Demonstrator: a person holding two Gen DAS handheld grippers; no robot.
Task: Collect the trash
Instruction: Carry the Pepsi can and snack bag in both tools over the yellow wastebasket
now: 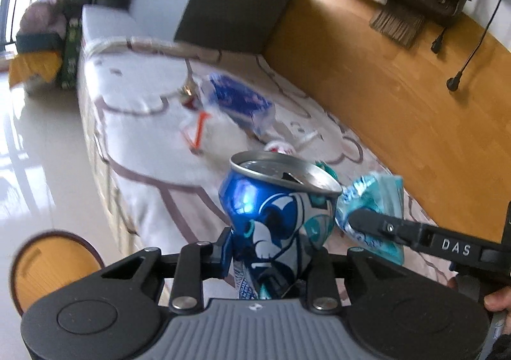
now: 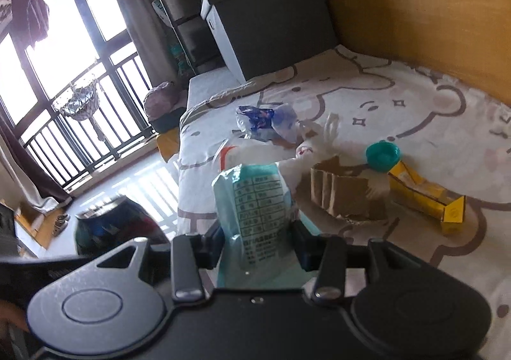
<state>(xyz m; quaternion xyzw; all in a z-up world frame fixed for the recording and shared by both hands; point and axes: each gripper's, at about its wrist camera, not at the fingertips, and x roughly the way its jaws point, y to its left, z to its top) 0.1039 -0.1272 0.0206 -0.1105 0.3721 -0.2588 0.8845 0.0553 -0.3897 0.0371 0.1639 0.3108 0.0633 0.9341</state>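
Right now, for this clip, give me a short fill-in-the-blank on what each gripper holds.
1. The left gripper is clamped on a dented ____ drink can.
2. The right gripper holds a teal ____.
3. A yellow carton lies on the bear-print ____.

Missing words: blue; wrapper; blanket

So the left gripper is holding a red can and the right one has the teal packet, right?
Not quite. The crushed can in the left gripper is blue, not red, as the left wrist view shows. The rest is right: the right gripper does hold the teal packet.
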